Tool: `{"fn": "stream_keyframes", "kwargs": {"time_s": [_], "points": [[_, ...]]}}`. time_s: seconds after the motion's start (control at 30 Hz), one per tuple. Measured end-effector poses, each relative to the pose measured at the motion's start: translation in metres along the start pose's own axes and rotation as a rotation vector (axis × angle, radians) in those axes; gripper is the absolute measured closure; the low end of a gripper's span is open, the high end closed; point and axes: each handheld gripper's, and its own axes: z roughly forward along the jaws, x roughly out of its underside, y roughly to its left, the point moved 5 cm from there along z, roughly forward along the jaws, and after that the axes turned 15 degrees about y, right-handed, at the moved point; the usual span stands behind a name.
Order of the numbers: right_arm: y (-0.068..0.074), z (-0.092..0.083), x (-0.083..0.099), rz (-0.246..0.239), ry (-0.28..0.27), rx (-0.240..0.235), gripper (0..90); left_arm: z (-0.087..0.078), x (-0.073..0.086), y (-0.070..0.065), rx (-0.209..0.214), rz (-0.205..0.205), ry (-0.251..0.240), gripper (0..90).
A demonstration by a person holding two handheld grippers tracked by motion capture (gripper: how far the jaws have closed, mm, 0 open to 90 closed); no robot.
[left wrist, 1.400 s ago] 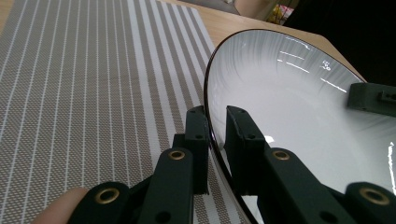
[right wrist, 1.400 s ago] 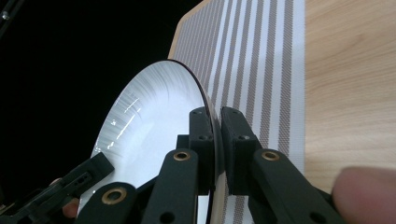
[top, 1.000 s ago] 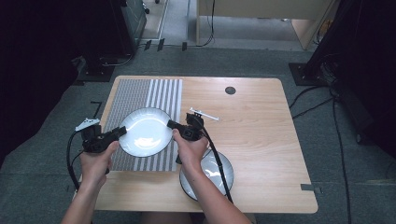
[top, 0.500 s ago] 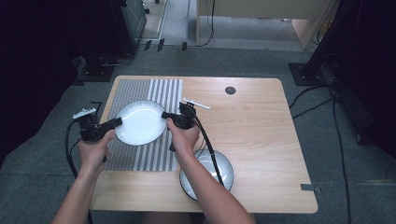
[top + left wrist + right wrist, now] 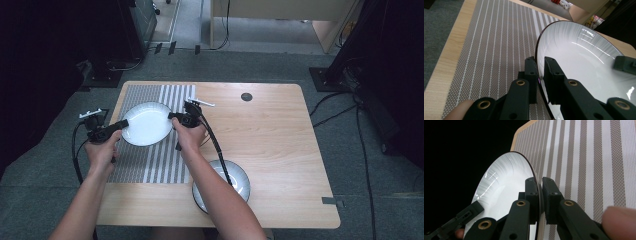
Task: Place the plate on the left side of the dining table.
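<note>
A white plate [image 5: 146,123] with a thin dark rim hangs just over the far part of a striped grey placemat [image 5: 150,162]. My left gripper [image 5: 121,123] is shut on the plate's left rim, and my right gripper [image 5: 172,117] is shut on its right rim. In the left gripper view the rim of the plate [image 5: 584,52] sits between the jaws of my left gripper [image 5: 540,65], with the other gripper's tip at the far edge. The right gripper view has my right gripper [image 5: 539,185] pinching the edge of the plate [image 5: 504,182] over the mat [image 5: 596,157].
A second plate [image 5: 239,186] with a dark outer side lies near the table's front edge, partly under my right forearm. The wooden table [image 5: 280,135] has a small dark round inset [image 5: 246,97] at the back. Cables and dark furniture surround the table on the floor.
Both grippers have carried the white plate away from me and to the left, from the mat's middle to its far part, and a little lower.
</note>
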Motion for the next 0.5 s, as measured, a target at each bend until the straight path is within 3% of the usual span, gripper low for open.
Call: {"fn": "stream_keyframes", "kwargs": {"time_s": [0.1, 0.17, 0.3, 0.5], "points": [[-0.004, 0.006, -0.004, 0.004, 0.009, 0.002, 83.5, 0.007, -0.002, 0.003, -0.007, -0.009, -0.002, 81.9], [-0.009, 0.016, -0.010, 0.002, 0.013, 0.004, 83.6, 0.017, -0.004, 0.009, -0.035, -0.029, -0.017, 81.9], [-0.014, 0.027, -0.016, -0.011, 0.013, 0.009, 83.7, 0.026, -0.009, 0.014, -0.032, -0.061, -0.024, 83.1], [-0.027, 0.043, -0.027, -0.045, 0.019, 0.005, 84.1, 0.044, -0.013, 0.020, -0.041, -0.072, -0.014, 83.2]]}}
